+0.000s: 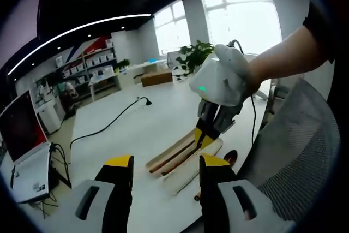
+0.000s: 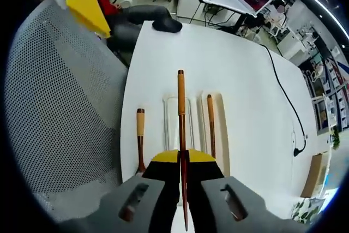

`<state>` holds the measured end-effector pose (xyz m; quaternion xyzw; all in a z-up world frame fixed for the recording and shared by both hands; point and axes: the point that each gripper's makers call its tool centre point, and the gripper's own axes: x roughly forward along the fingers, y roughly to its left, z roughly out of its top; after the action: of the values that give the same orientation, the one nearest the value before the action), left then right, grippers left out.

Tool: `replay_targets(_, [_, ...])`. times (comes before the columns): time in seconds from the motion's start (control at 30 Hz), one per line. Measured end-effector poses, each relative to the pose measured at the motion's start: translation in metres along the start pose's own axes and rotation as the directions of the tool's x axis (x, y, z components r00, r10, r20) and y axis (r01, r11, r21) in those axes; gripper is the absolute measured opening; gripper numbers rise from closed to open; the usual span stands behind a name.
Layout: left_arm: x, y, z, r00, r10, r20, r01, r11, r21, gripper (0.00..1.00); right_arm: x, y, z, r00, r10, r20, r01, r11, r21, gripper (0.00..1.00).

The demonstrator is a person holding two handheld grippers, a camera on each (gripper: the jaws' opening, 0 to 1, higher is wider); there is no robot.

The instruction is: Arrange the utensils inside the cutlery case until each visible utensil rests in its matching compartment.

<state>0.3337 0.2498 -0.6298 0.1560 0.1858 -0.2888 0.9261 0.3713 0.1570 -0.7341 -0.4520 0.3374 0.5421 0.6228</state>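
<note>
Right gripper [image 2: 182, 159] has its yellow-tipped jaws pinched on a slim wooden-handled utensil [image 2: 181, 118], gripped along its dark metal stem, the tan handle pointing straight out ahead of the jaws. Under it lies the cutlery case [image 2: 222, 135], a pale, long, narrow tray with lengthwise channels on the smooth white counter [image 2: 218, 58]. Just right of the jaws a second utensil [image 2: 210, 124] rests in a channel. Left of the jaws a third utensil [image 2: 140, 135] lies on the bare counter beside the case, close to the counter's edge.

In the left gripper view, the left gripper [image 1: 166, 175] hangs back with jaws spread, nothing between them; ahead, the right gripper stands over the case.

The risks? That stem is thin, round and slick-looking, so it could swivel or slip in the pinch and land across a divider rather than in a channel. The case looks light, so a nudge might skid it. And the loose utensil near the edge could roll off if bumped.
</note>
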Motion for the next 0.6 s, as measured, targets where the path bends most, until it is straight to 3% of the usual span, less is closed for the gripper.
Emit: replay_targets(0.6, [0.002, -0.001, -0.001, 1.0, -0.012, -0.001, 0.012, 0.999, -0.034, 0.49, 0.001, -0.039, -0.002, 0.999, -0.043, -0.017, 0.043, 0.999, -0.003, 0.0])
